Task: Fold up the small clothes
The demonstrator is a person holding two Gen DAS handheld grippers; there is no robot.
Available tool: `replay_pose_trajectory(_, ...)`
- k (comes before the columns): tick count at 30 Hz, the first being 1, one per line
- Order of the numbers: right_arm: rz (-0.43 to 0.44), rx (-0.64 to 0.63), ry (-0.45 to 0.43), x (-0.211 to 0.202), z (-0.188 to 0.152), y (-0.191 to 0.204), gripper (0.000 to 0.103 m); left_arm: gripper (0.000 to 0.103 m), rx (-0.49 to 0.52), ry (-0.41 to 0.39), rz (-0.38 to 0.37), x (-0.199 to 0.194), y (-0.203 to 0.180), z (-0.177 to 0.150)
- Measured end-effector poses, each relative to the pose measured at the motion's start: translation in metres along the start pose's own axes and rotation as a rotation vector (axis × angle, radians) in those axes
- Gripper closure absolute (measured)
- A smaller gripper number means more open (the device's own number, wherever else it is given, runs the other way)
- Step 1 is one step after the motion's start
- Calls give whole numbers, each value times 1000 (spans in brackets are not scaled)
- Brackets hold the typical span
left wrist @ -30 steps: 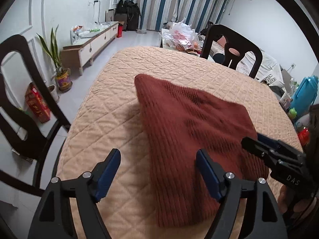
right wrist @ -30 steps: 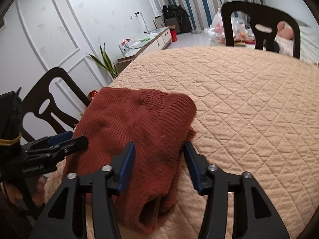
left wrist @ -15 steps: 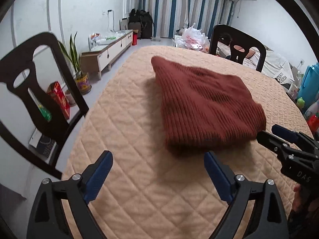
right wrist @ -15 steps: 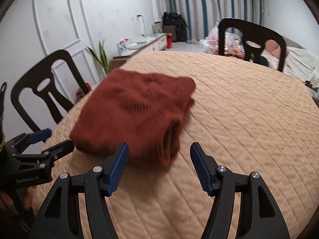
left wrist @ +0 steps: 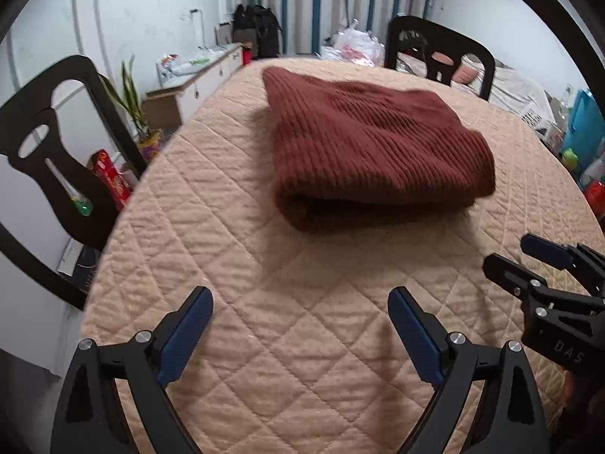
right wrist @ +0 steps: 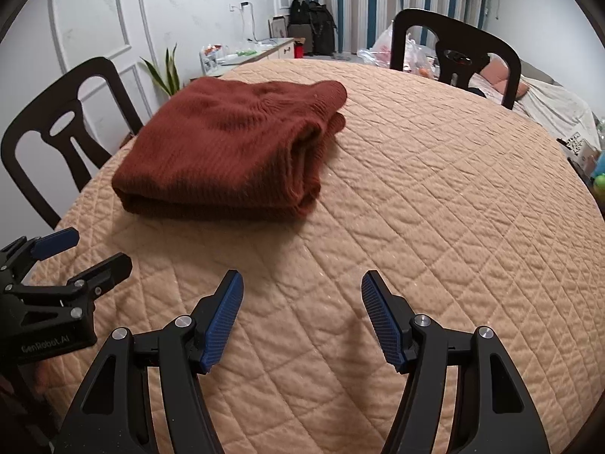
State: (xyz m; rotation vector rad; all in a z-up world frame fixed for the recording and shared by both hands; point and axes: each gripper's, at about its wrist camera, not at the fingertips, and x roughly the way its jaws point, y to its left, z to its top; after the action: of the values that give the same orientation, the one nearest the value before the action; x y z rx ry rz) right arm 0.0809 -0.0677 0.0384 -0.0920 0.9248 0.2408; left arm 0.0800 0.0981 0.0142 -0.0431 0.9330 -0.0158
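Your left gripper [left wrist: 300,321] and right gripper [right wrist: 300,312] both have their jaws spread wide with nothing between them, having just been opening. The folded rust-red knit sweater [left wrist: 370,143] lies on the quilted tablecloth [left wrist: 302,340], well apart from both grippers.

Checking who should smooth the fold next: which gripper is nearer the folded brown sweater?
Neither clearly. The left gripper and right gripper both hover open over bare quilt, short of the folded brown sweater, touching nothing.
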Motion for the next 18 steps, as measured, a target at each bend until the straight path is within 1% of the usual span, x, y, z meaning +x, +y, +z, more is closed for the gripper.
replay_pose_trajectory(3, -1, 3, 18, 3, -5, 0, 38, 7, 5, -4, 10, 3, -3, -3)
replay_pose_trajectory(5, -5, 5, 19, 4, -6, 1, 38, 3, 3, -6, 2, 4, -3, -3)
replay_pose_trajectory(8, -23, 1, 9, 2, -8, 1, 38, 1, 17, -5, 14, 6, -6, -3)
replay_pose_trajectory(13, -19, 16, 0, 4, -11, -2, 35, 1, 19, -3, 20, 8, -8, -3)
replay_pose_trajectory(18, -12, 27, -8, 3, -13, -3, 34, 1, 19, -3, 19, 8, -8, -3)
